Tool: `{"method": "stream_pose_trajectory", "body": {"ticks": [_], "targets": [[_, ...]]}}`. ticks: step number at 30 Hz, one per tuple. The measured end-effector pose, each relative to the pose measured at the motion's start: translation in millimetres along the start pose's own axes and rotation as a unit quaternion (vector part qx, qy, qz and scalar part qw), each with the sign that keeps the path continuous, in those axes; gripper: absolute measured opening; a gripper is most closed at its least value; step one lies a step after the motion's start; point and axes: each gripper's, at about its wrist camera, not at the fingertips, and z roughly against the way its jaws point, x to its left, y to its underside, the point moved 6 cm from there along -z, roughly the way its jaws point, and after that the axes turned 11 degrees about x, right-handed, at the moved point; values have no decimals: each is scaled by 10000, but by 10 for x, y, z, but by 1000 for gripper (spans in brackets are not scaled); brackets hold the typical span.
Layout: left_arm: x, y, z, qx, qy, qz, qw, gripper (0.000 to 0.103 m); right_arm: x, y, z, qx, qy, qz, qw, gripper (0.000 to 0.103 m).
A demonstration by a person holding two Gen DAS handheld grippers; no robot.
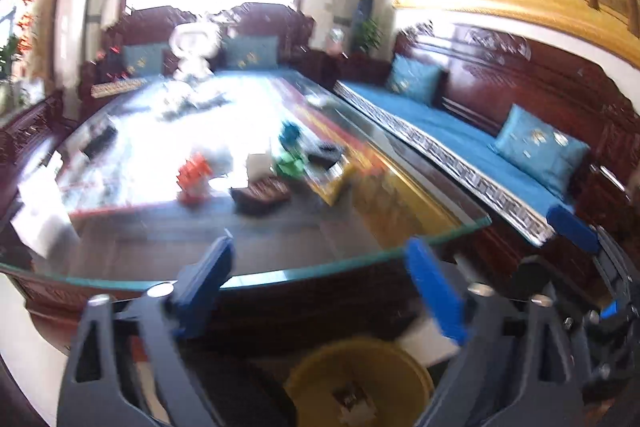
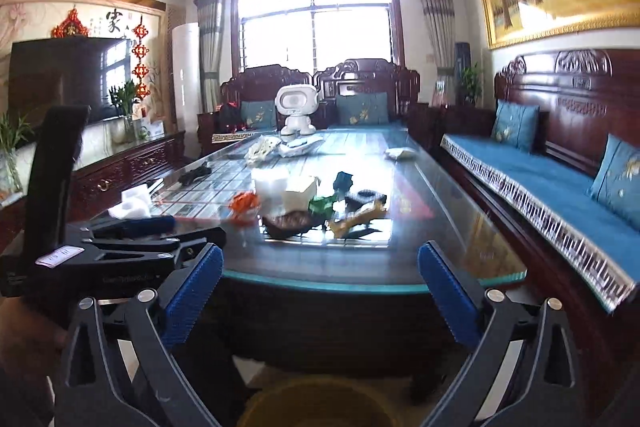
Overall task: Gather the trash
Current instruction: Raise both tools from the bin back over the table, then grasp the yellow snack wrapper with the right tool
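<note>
A: While both grippers hang short of the glass-topped table (image 2: pixel 400 279), how do their jaws stand?

B: The right gripper (image 2: pixel 320 291) has its blue pads spread wide with nothing between them. The left gripper (image 1: pixel 324 291) is the same in its own view: parted and bare. From the right wrist it also shows at nine o'clock, a black frame (image 2: pixel 120 259) turned sideways near the table's edge.

A: And the trash?

B: Bunched on the table, at about twelve o'clock from the right gripper and well apart from it. An orange crumpled wrapper (image 2: pixel 244 205) lies at the left of the heap, a white box (image 2: pixel 300 197) behind it, a green wrapper (image 2: pixel 322 205) and a dark teal one (image 2: pixel 344 181) to the right, a brown packet (image 2: pixel 290 221) nearest, and a yellow wrapper (image 2: pixel 358 217) at the heap's four o'clock.

A: Anything farther back?

B: White crumpled paper (image 2: pixel 262 149) near the far end, just before a white toy robot (image 2: pixel 296 109).

A: And below?

B: A yellow bin (image 1: pixel 360 379) on the floor at six o'clock, under the left gripper. The left view is blurred, so what lies in the bin I cannot tell.
</note>
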Motion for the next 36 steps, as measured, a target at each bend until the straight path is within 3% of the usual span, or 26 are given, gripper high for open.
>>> {"method": "stream_pose_trajectory", "body": {"ticks": [5, 12, 17, 30, 36], "targets": [[142, -359, 26, -321, -217, 92, 9992, 99, -43, -303, -248, 53, -223, -166, 9996, 95], [314, -731, -229, -429, -372, 191, 9982, 99, -236, -608, -551, -77, 46, -372, 9993, 95], [399, -885, -536, -319, -306, 305, 9986, 99, -373, -699, -825, 37, 126, -632, 9979, 95], [612, -1027, -1197, 60, -449, 461, 9979, 99, -423, -835, -1339, 39, 388, -381, 9985, 95], [764, -1013, -1450, 278, -677, 544, 9958, 99, -520, -817, -1723, 461, 327, -521, 9970, 95]]}}
